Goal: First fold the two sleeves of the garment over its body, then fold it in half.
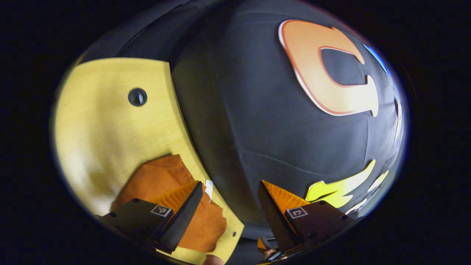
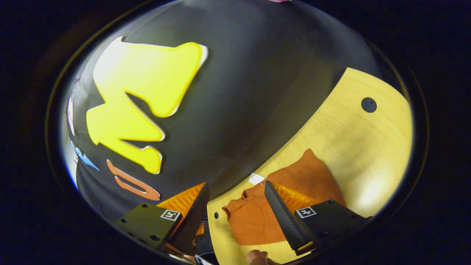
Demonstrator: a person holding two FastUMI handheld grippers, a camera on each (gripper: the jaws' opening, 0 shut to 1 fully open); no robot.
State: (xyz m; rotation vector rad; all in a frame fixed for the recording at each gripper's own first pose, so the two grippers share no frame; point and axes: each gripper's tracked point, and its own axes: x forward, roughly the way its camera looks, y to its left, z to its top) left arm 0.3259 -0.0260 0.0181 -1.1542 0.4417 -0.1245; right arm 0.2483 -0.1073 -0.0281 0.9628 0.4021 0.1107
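An orange knit garment [image 1: 165, 176] lies bunched on the pale wooden table [image 1: 110, 121], with a white tag [image 1: 208, 188] at its edge. My left gripper [image 1: 229, 186] hovers open above the table's edge; one finger hangs over the garment, and nothing is between the fingers. In the right gripper view the same garment [image 2: 309, 173] lies on the table [image 2: 360, 147], its tag [image 2: 256, 178] toward the table's edge. My right gripper [image 2: 236, 184] is open too, one finger over the cloth, holding nothing.
The black booth wall [image 1: 265, 121] rises just behind the table's curved edge. A round cable hole [image 1: 137, 96] sits in the tabletop beyond the garment, also seen as the hole [image 2: 368, 105]. A person's fingertip [image 2: 257, 255] shows at the bottom.
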